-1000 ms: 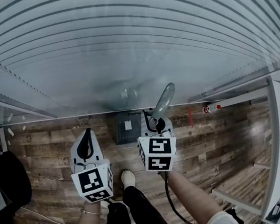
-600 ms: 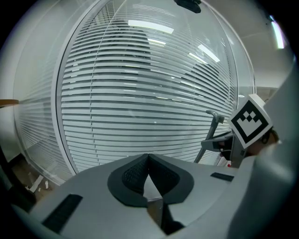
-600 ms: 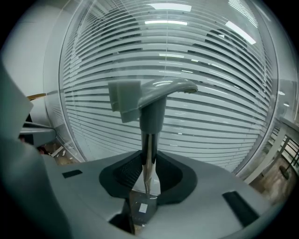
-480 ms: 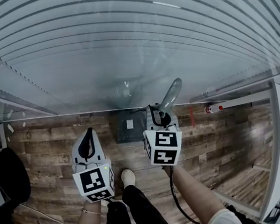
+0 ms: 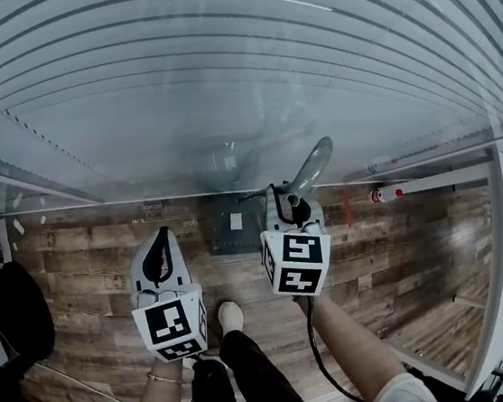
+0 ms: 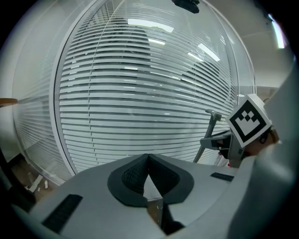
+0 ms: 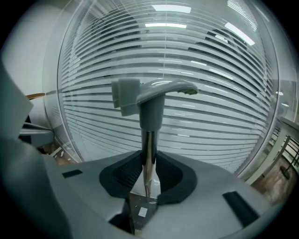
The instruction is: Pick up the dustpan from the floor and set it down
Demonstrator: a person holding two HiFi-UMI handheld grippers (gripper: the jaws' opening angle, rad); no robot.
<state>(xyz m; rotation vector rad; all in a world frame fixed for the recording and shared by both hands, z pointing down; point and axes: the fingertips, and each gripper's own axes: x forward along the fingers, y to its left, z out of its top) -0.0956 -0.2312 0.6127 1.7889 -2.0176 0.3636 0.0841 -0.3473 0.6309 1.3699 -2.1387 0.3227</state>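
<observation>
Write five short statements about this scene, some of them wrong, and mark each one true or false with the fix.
1. The right claw is shut on the dustpan handle. True.
2. The left claw holds a brush. False: its jaws are together with nothing between them.
3. The floor looks like wood planks. True.
4. A bare brick wall stands ahead. False: horizontal blinds fill the view ahead.
5. A pale shoe shows on the floor between the two grippers in the head view. True.
</observation>
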